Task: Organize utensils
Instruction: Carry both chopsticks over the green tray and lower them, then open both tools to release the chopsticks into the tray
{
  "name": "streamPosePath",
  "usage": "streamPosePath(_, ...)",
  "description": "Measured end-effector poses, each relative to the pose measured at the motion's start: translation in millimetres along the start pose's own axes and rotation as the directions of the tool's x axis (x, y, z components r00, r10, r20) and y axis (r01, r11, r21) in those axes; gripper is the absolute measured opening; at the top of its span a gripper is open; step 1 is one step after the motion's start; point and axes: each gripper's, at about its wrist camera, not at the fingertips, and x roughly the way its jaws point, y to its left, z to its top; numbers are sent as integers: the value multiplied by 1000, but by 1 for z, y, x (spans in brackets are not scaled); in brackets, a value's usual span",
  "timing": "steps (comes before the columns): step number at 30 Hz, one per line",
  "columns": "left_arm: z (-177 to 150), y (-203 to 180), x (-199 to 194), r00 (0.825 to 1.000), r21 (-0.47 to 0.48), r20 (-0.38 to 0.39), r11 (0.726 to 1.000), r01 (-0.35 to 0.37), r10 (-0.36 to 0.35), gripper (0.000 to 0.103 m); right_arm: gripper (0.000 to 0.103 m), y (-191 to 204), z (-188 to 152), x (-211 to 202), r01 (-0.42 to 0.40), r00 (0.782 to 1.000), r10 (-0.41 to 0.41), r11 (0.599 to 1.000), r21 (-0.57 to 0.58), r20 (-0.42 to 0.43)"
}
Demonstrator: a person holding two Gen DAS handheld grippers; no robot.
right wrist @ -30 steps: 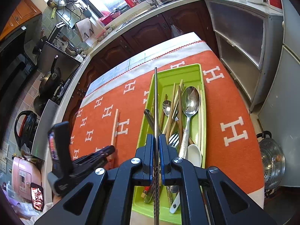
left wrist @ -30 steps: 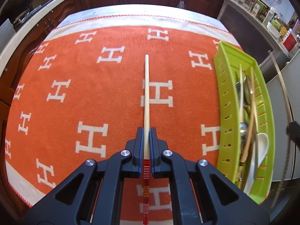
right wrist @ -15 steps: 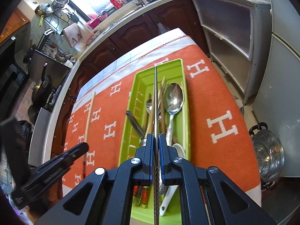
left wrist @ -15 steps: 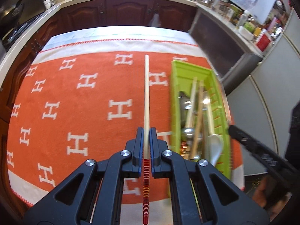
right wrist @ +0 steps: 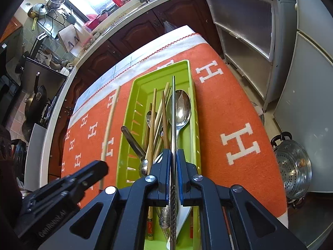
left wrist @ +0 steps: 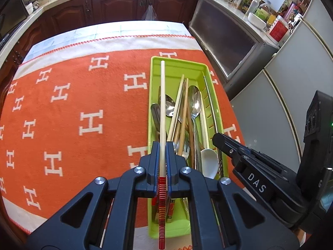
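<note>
My left gripper [left wrist: 163, 145] is shut on a pale wooden chopstick [left wrist: 162, 95] with a red striped end, held over the left side of the green utensil tray [left wrist: 179, 67]. My right gripper [right wrist: 173, 153] is shut on a metal chopstick [right wrist: 173, 108], held lengthwise above the same tray [right wrist: 162, 73]. The tray holds spoons, wooden chopsticks, a fork and a white ceramic spoon [left wrist: 209, 160]. The left gripper's wooden chopstick also shows in the right wrist view [right wrist: 110, 125], left of the tray. The right gripper's body shows in the left wrist view [left wrist: 256, 179], just right of the tray.
The tray lies on an orange cloth with white H marks [left wrist: 89, 123] near the table's right edge. Dark wood cabinets [left wrist: 116, 6] stand behind. A metal steamer pot [right wrist: 293, 168] sits on the floor to the right, by grey cabinets [right wrist: 245, 20].
My left gripper has swung right with the wooden chopstick, from over the cloth to over the tray. My right gripper has come lower and closer over the tray with the metal chopstick.
</note>
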Motion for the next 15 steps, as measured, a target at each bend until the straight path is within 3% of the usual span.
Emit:
streamPosePath(3,0,0,8,1000,-5,-15,1000,7,-7,4,12,-2,2,3,-11,1000,11,1000,4,6)
streamPosePath(5,1,2,12,1000,0,-20,1000,10,-10,4,26,-2,4,3,-15,1000,15,1000,-2,19)
streamPosePath(7,1,2,14,1000,3,-16,1000,0,0,4,34,1,4,1,-13,999,14,1000,-11,36)
streamPosePath(13,-1,-2,9,1000,47,10,999,-25,25,5,34,6,3,-2,-11,999,12,999,-32,49)
streamPosePath(14,-2,-3,8,999,55,11,998,-32,32,7,35,6,1,-4,-9,999,11,999,-36,50)
streamPosePath(15,-3,-3,7,999,63,11,997,-45,44,15,35,6,0,-5,-3,999,5,999,-40,54)
